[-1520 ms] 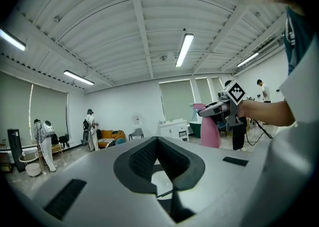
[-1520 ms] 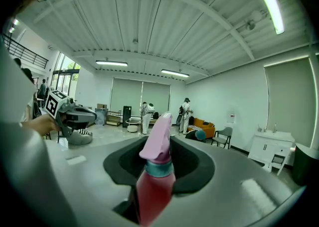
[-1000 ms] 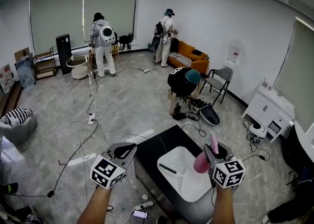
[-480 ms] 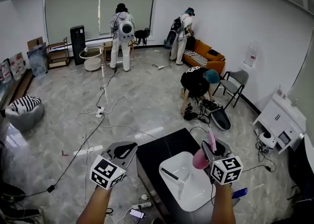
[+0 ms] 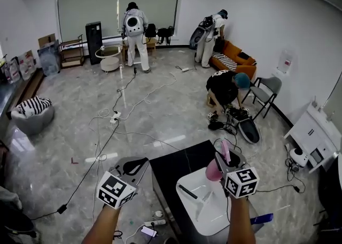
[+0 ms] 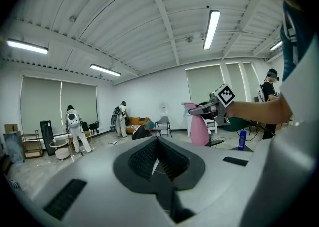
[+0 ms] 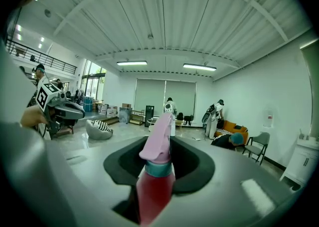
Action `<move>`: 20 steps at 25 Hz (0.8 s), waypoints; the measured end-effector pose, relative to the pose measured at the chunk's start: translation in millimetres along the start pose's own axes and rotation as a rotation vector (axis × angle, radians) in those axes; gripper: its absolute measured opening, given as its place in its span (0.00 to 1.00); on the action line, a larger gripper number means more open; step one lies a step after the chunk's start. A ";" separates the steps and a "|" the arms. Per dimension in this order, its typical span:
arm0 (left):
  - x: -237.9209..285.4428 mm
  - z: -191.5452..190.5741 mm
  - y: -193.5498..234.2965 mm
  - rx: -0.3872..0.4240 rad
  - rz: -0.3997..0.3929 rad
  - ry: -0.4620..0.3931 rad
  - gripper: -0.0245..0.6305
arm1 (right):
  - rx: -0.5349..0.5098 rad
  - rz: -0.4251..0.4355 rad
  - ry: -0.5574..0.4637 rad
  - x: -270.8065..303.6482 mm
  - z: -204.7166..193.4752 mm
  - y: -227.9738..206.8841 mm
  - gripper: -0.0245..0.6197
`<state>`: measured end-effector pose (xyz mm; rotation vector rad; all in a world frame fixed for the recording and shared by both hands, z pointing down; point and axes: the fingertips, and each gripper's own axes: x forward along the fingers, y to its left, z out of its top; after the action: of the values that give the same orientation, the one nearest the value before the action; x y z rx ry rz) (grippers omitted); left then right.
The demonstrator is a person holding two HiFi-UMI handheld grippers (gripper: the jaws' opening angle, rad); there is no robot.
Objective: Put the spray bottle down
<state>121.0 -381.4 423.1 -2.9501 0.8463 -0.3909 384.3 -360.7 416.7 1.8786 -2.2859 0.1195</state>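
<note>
A pink spray bottle (image 5: 214,169) with a paler pink trigger head is upright in my right gripper (image 5: 222,158), which is shut on it. They hang over the far right rim of a white sink (image 5: 199,185) set in a black counter (image 5: 172,166). In the right gripper view the bottle (image 7: 155,183) fills the gap between the jaws. My left gripper (image 5: 134,164) hovers off the counter's left edge above the floor. Its ribbed pads (image 6: 142,157) meet with nothing between them. The left gripper view shows the bottle (image 6: 199,130) from the side.
A dark handle-like object (image 5: 187,191) lies in the sink. A blue bottle (image 5: 262,219) sits at the right. Cables (image 5: 115,117) trail over the grey floor. One person (image 5: 227,88) crouches beyond the counter beside a grey chair (image 5: 267,90). Two others stand at the back wall.
Both grippers have drifted forward and slightly lower, the right one still holding the bottle over the sink. The head view has swung, so the room has slid to the right.
</note>
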 end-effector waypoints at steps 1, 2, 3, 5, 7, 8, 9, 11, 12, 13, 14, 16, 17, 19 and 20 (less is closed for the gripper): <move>1.9 -4.0 2.2 -0.002 0.006 0.006 0.05 | -0.001 0.007 0.001 6.7 -3.3 -0.8 0.25; 3.4 -8.2 4.2 -0.005 0.011 0.011 0.05 | -0.003 0.015 0.001 13.0 -6.9 -1.3 0.25; 4.5 -12.2 6.1 -0.007 0.018 0.016 0.05 | -0.004 0.022 0.002 19.0 -10.4 -1.6 0.25; 6.2 -19.0 10.2 -0.012 0.031 0.025 0.05 | -0.008 0.037 0.003 30.8 -16.4 -2.1 0.25; 8.6 -24.3 16.2 -0.016 0.043 0.035 0.05 | -0.009 0.049 0.003 43.5 -20.4 -3.3 0.25; 10.2 -27.3 20.1 -0.018 0.048 0.039 0.05 | -0.009 0.055 0.003 50.7 -22.6 -4.1 0.25; 11.9 -30.8 24.3 -0.021 0.054 0.044 0.05 | -0.009 0.060 0.002 58.2 -25.3 -4.7 0.25; 15.1 -39.2 31.9 -0.027 0.065 0.051 0.05 | -0.009 0.071 0.000 72.2 -32.0 -5.2 0.25; 16.3 -43.4 34.6 -0.030 0.070 0.053 0.05 | -0.010 0.076 -0.002 78.1 -35.5 -5.2 0.25; 17.4 -47.4 36.6 -0.032 0.075 0.056 0.05 | -0.011 0.082 -0.003 83.4 -39.2 -5.3 0.25; 18.6 -51.1 37.9 -0.034 0.079 0.059 0.05 | -0.012 0.088 -0.004 88.2 -43.0 -5.4 0.25; 22.4 -58.1 39.6 -0.037 0.088 0.066 0.05 | -0.016 0.102 -0.004 97.6 -51.1 -6.9 0.25; 25.1 -60.9 40.5 -0.038 0.093 0.070 0.05 | -0.017 0.109 -0.004 102.4 -54.9 -8.4 0.25; 30.6 -65.1 42.9 -0.041 0.100 0.077 0.05 | -0.018 0.120 -0.004 112.0 -61.3 -12.1 0.25; 32.7 -67.3 44.4 -0.042 0.103 0.080 0.05 | -0.018 0.125 -0.005 116.8 -64.4 -13.7 0.25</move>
<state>107.7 -434.8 490.6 -2.9301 1.0235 -0.4937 381.7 -464.7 501.3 1.7292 -2.3983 0.1111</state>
